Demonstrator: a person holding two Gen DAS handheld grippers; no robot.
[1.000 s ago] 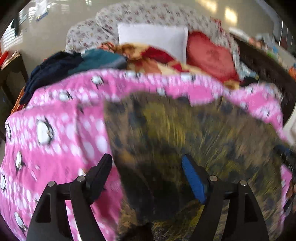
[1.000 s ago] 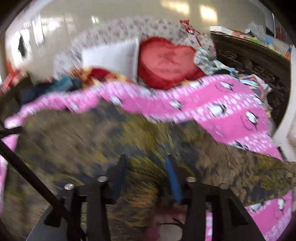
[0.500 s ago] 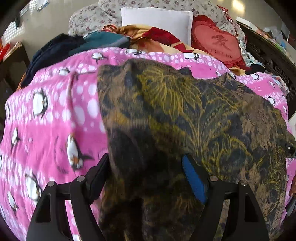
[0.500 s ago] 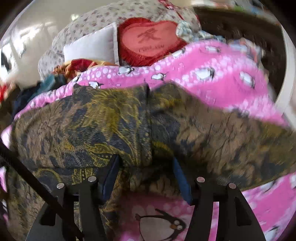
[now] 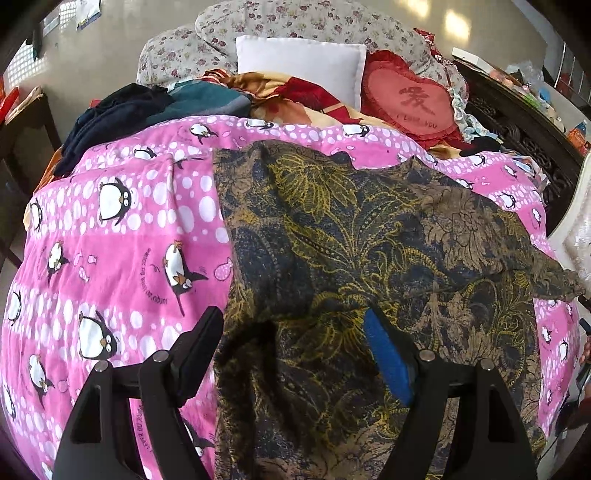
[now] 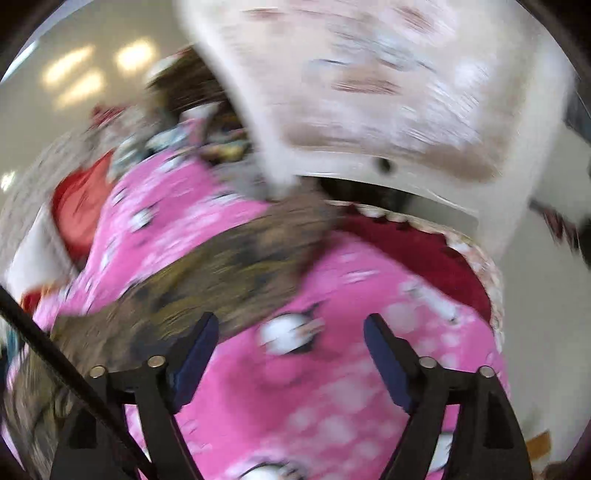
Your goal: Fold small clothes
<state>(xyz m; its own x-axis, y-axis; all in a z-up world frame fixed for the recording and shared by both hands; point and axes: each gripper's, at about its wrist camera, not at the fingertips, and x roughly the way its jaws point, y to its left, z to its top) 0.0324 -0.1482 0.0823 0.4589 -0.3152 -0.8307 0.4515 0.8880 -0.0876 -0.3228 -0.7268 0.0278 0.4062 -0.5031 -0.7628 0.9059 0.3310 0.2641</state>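
Observation:
A dark garment with a yellow and brown leaf print point(image 5: 369, 251) lies spread on a pink penguin blanket point(image 5: 122, 236). My left gripper point(image 5: 295, 336) is open above the garment's near edge, its jaws wide apart with cloth lying between them, not pinched. The right wrist view is blurred: my right gripper point(image 6: 291, 339) is open and empty over the pink blanket point(image 6: 332, 387), and the garment point(image 6: 207, 280) stretches away to its upper left.
Behind the blanket lie a white pillow point(image 5: 299, 62), a red heart cushion point(image 5: 413, 99), dark clothes point(image 5: 122, 110) and a floral duvet point(image 5: 295, 22). A dark carved bed frame point(image 5: 517, 125) runs along the right. A white padded chair point(image 6: 388, 92) stands close beyond my right gripper.
The garment came down and now lies flat on the blanket. My right gripper opened wider, let the cloth go and swung to the right, toward the white chair. The left gripper stayed open.

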